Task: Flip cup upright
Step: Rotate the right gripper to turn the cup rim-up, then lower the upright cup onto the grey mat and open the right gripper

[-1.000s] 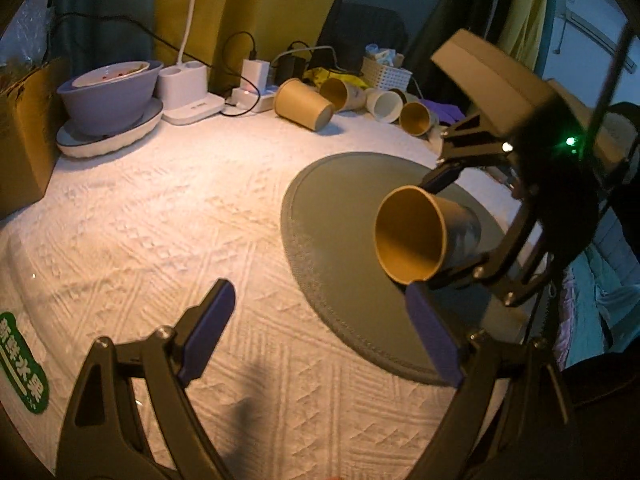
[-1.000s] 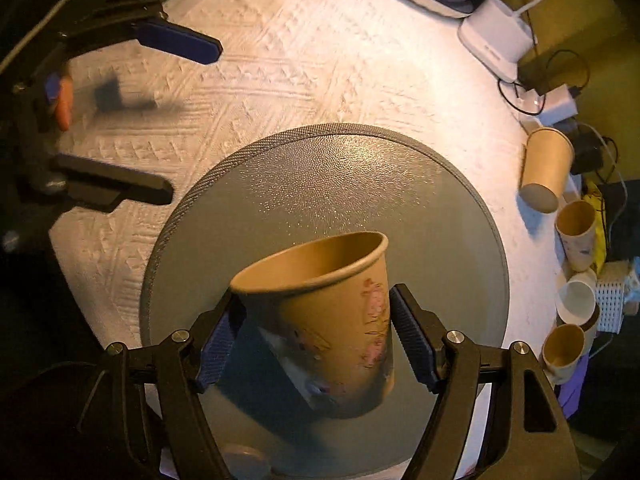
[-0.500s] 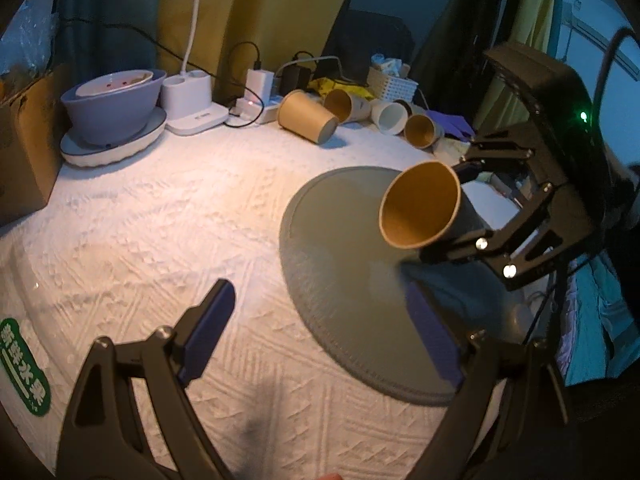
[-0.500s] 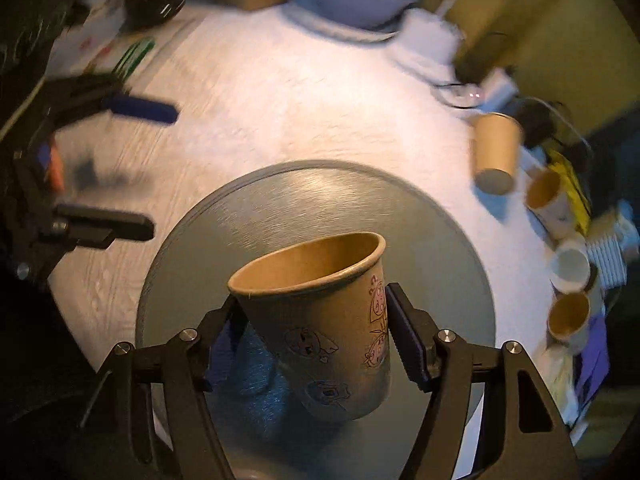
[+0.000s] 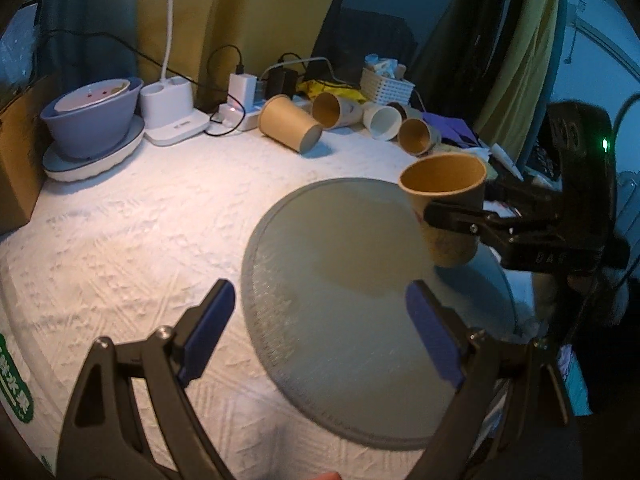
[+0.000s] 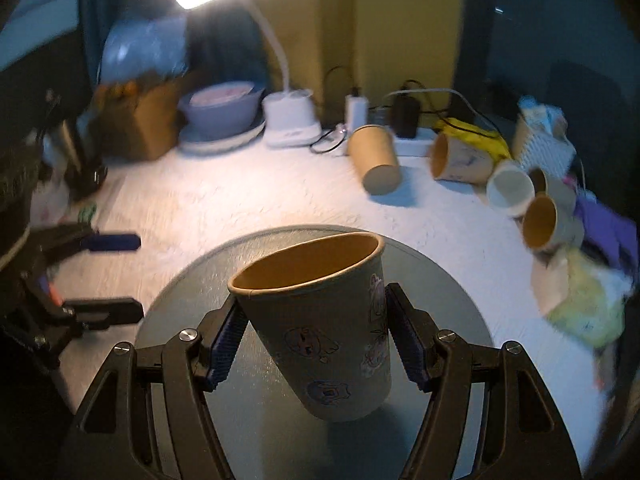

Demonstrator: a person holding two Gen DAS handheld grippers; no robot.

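Note:
A brown paper cup (image 6: 320,320) with cartoon prints is held in my right gripper (image 6: 316,344), which is shut on its sides. The cup is mouth up, tilted a little, with its base just above or touching the round grey mat (image 6: 448,288). In the left wrist view the same cup (image 5: 448,208) stands over the mat's (image 5: 340,280) right side, with the right gripper's finger (image 5: 456,216) across it. My left gripper (image 5: 320,332) is open and empty, low over the near left edge of the mat.
Several paper cups (image 5: 292,124) lie on their sides at the back of the white tablecloth (image 5: 140,220). A purple bowl on a plate (image 5: 92,124), a white lamp base (image 5: 172,112), chargers and a white basket (image 5: 386,84) stand along the back. A cardboard box (image 5: 16,152) is at far left.
My right gripper has turned the cup from lying sideways with its mouth facing the left camera to nearly upright, and lowered it toward the mat. The left gripper has stayed open.

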